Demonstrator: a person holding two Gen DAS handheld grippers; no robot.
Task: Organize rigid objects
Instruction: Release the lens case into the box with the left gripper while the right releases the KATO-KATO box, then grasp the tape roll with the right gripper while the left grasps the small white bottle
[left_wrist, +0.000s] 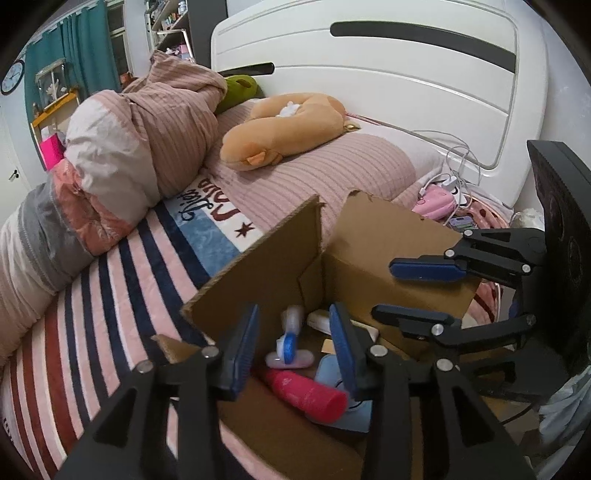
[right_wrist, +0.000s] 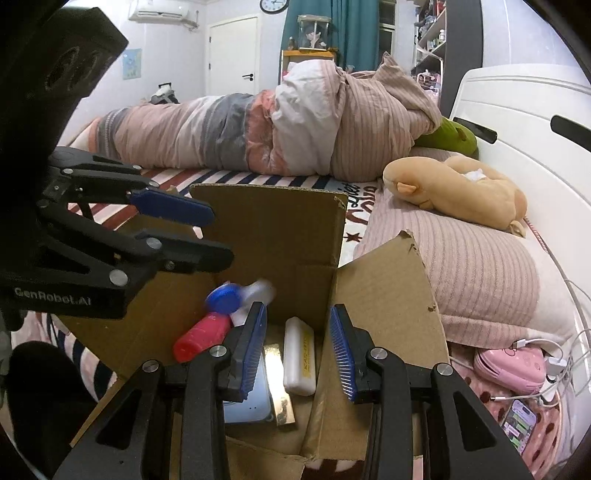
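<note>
An open cardboard box (left_wrist: 258, 273) (right_wrist: 273, 229) stands on the bed. Inside lie a red bottle (left_wrist: 306, 395) (right_wrist: 201, 334), a blurred white bottle with a blue cap (left_wrist: 288, 338) (right_wrist: 236, 295), a white bar-shaped case (right_wrist: 299, 356) (left_wrist: 319, 321), a light blue flat item (left_wrist: 328, 373) (right_wrist: 247, 406) and a gold strip (right_wrist: 280, 387). My left gripper (left_wrist: 293, 350) (right_wrist: 207, 236) is open and empty over the box. My right gripper (right_wrist: 299, 350) (left_wrist: 417, 291) is open and empty over the box's other side.
A rolled quilt (right_wrist: 258, 125) (left_wrist: 129, 147), an orange plush toy (left_wrist: 280, 129) (right_wrist: 458, 192), a green plush (right_wrist: 454, 136) and a pink pillow (right_wrist: 469, 273) lie on the bed. A pink case (right_wrist: 509, 365) (left_wrist: 436, 201), a phone (right_wrist: 519, 430) and white cables (left_wrist: 458, 162) lie by the white headboard (left_wrist: 369, 74).
</note>
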